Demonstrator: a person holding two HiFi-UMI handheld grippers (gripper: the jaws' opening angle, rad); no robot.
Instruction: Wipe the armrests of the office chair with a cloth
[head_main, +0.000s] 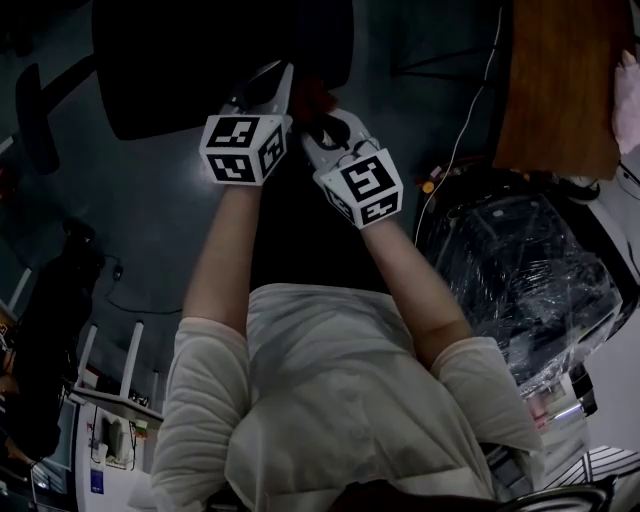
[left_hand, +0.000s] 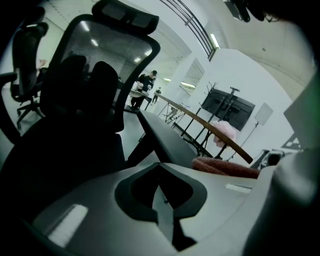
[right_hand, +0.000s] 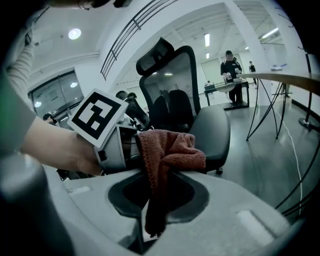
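**Rust-red cloth pinched in the right gripper before the office chair**

Rust-red and folded over on itself, the cloth (right_hand: 169, 147) hung from the right gripper (right_hand: 159, 171). In the right gripper view the jaws were closed on it. A bunched fold rose above them at the middle of the frame and a darker tail trailed down between them toward the lower edge.

The left gripper (left_hand: 159, 170) had its jaws pressed together with nothing between them; only a thin seam ran down the lower middle of its own view. The cloth showed there as a reddish strip at the right of centre, just beside the jaws.

From the head view both grippers sat close together in the upper middle of the frame, their tips angled toward each other. The cloth was a small red patch between those tips, at the near edge of the dark seat of the office chair (head_main: 215, 55). One armrest (head_main: 35, 115) lay at the upper left of that frame, well apart from the cloth.

In the right gripper view the black chair stood behind the cloth, back and headrest upright, and the left gripper's marker cube (right_hand: 97, 117) filled the left of centre, just beside the cloth. A wooden table (head_main: 560, 85) occupied the upper right of the head view, and a plastic-wrapped chair (head_main: 525, 270) the right. A person (right_hand: 230, 64) stood at a desk far back in the right gripper view, upper right
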